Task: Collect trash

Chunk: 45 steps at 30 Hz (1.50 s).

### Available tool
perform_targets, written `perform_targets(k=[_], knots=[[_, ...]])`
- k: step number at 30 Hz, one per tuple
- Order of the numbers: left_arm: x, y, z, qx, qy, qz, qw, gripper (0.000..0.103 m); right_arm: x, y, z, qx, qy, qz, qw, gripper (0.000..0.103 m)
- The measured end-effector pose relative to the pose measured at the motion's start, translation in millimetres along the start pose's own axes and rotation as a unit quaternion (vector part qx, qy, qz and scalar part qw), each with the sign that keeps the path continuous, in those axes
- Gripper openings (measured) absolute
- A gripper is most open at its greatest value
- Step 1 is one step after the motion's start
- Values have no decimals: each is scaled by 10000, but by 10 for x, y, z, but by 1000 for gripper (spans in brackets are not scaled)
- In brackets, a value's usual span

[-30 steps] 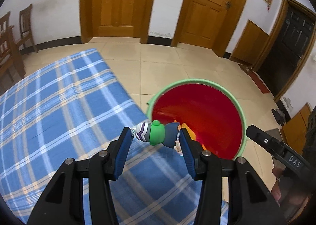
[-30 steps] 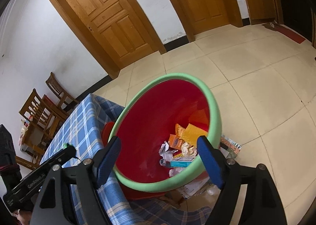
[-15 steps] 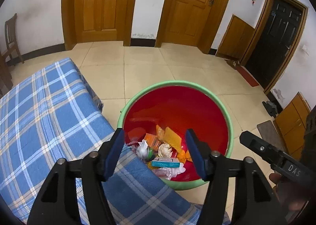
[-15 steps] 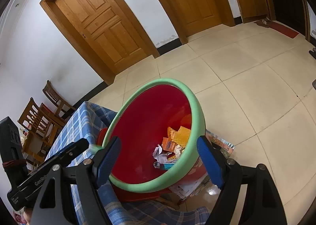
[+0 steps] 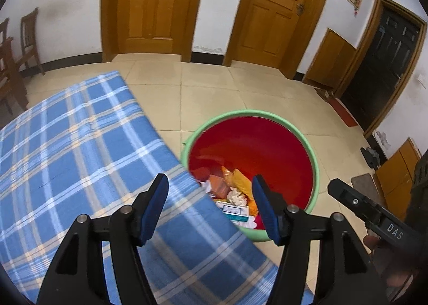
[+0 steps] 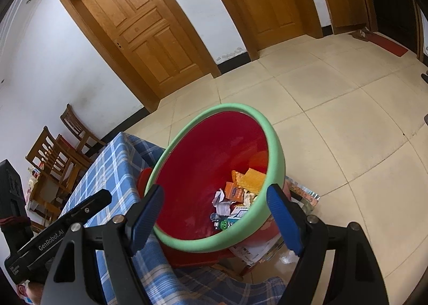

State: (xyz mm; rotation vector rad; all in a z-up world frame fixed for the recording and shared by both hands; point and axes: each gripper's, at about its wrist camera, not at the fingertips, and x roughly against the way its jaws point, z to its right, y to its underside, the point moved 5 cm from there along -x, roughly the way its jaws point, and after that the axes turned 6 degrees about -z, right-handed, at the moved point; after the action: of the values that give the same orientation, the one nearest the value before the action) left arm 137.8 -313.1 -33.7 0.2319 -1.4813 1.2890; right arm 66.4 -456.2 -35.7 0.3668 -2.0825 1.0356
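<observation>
Jaws of the left gripper [image 5: 208, 206] stand apart with nothing between the blue pads; through the gap only the table edge and the bin beyond it are seen. Jaws of the right gripper [image 6: 215, 218] are also spread wide. They straddle the near rim of the bin in the right wrist view, but the pads do not appear to press on it and no item sits between them.

Red plastic bin with a pale green rim [image 5: 317, 168] stands just beside the table edge, its mouth facing up toward both cameras. Trash lies loose at its bottom: an orange carton [image 6: 234, 192], a yellow-orange crinkled wrapper [image 6: 250, 178], crumpled white paper [image 6: 222, 202], a white and blue box [image 5: 235, 211], and a small green toy figure [image 6: 224, 224] against the near wall. Printed paper packaging [image 6: 303, 195] lies on the floor under and beside the bin.

Blue and white plaid tablecloth [image 5: 67, 150] covers the table to the left of the bin. Beige tiled floor [image 6: 334, 118] extends to white walls with brown panelled wooden doors [image 5: 152, 3]. Wooden chairs [image 6: 50, 155] stand at the far left. A fingertip of the person's right hand [image 5: 370, 242] shows under the right gripper's black handle in the left wrist view.
</observation>
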Motion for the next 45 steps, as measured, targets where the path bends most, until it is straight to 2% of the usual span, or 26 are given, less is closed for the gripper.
perform_targets(k=[13,20,25,27,31,37,45], knots=[[567,309,-642,737,-702,331,9943,70,144,187,-629,605,-288,-5,9978,84],[828,565,-984,1059,-1047,394,9881,73,183,355,-1022,1056,-388,14,9936,97],[1000,750,-1189,1285,-1188,448,9835,73,188,508,-1258,1320,-488,-50,9900,99],[1076,813,-1271,1366,-1257,498,9814,74,192,574,-1335,1417,-507,-57,9886,102],[1226,921,-1383,1513,-1421,581,9765,77,186,732,-1498,1615,-569,-141,9851,102],[1412,1078,-1541,1670,-1700,707,9686,86,206,945,-1687,1861,-589,-92,9807,102],[1583,1253,-1665,1797,-1932,815,9611,86,220,1146,-1814,2110,-564,-46,9759,102]])
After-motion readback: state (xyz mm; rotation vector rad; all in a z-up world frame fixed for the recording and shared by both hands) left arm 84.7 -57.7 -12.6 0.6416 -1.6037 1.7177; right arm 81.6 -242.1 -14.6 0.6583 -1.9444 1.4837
